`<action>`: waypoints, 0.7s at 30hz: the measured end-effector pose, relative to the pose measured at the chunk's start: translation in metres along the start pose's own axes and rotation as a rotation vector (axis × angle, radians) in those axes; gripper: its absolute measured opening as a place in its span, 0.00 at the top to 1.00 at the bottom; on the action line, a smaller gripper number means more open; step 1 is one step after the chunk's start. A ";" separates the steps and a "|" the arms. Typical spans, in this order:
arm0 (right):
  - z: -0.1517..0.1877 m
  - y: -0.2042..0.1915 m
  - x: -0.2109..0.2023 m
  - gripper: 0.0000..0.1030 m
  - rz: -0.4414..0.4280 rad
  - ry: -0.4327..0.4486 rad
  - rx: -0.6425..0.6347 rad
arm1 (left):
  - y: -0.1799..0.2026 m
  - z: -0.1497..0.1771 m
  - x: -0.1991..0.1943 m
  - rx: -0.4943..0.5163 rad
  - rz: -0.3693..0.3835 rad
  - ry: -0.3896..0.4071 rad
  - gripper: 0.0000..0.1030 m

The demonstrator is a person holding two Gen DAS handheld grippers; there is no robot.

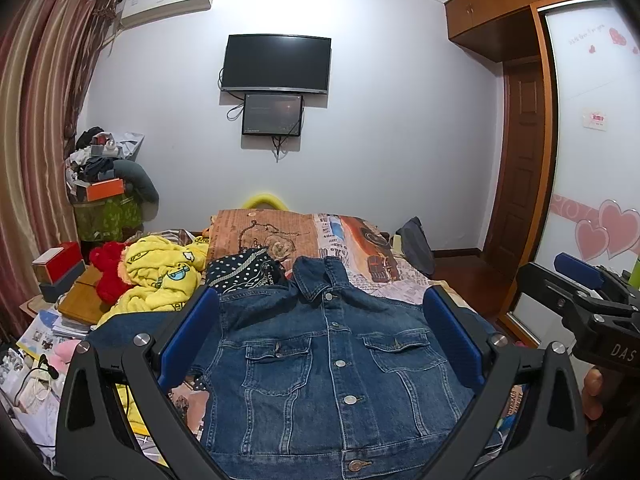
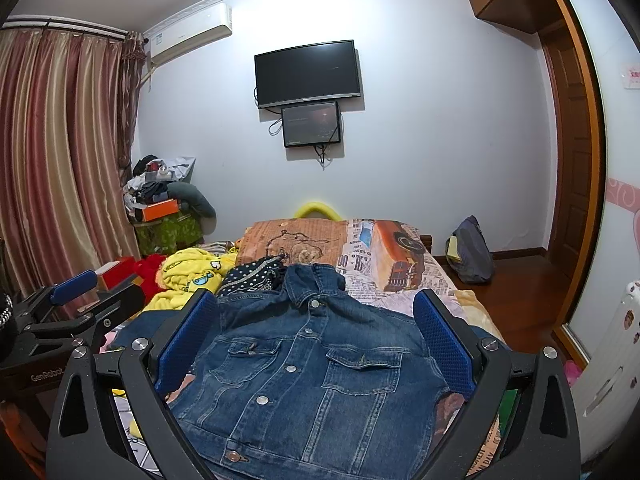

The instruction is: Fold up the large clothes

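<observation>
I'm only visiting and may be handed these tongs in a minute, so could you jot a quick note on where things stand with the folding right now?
Left tongs: open, holding nothing, above the jacket.
Right tongs: open, holding nothing, also above the jacket.
Denim jacket: lies face up on the bed, buttoned, collar toward the far wall, body spread flat.
Nearby: a yellow garment and a dotted dark cloth lie beyond the jacket's left side.
Done: jacket laid out.
Left: no fold shows yet; probably take a side, fold inward, then the rest.
</observation>
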State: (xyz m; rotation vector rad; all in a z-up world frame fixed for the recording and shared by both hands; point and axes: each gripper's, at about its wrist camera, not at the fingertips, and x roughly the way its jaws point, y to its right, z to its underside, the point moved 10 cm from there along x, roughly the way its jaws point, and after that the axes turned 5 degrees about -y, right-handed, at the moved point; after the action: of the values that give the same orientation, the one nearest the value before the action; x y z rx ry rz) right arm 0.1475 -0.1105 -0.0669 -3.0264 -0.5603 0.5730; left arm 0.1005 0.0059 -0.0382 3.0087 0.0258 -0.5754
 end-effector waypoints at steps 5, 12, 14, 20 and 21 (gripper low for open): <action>0.000 -0.001 0.000 0.05 0.000 -0.001 0.003 | -0.001 -0.001 0.001 -0.002 -0.002 -0.002 0.00; 0.000 -0.002 0.000 0.05 -0.001 -0.003 0.003 | -0.002 0.000 0.003 -0.004 -0.003 -0.006 0.00; 0.000 -0.002 0.000 0.05 -0.001 -0.002 0.004 | -0.002 0.000 0.003 -0.006 -0.004 -0.006 0.00; 0.002 -0.002 0.001 0.05 -0.002 -0.004 0.005 | -0.001 0.000 0.005 -0.012 0.002 -0.010 0.00; 0.002 -0.002 0.001 0.05 -0.002 -0.005 0.006 | -0.001 0.000 0.005 -0.012 0.002 -0.010 0.00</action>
State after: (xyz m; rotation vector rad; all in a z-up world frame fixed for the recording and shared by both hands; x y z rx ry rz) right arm 0.1467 -0.1081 -0.0687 -3.0197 -0.5606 0.5805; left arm 0.1053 0.0070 -0.0404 2.9942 0.0257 -0.5873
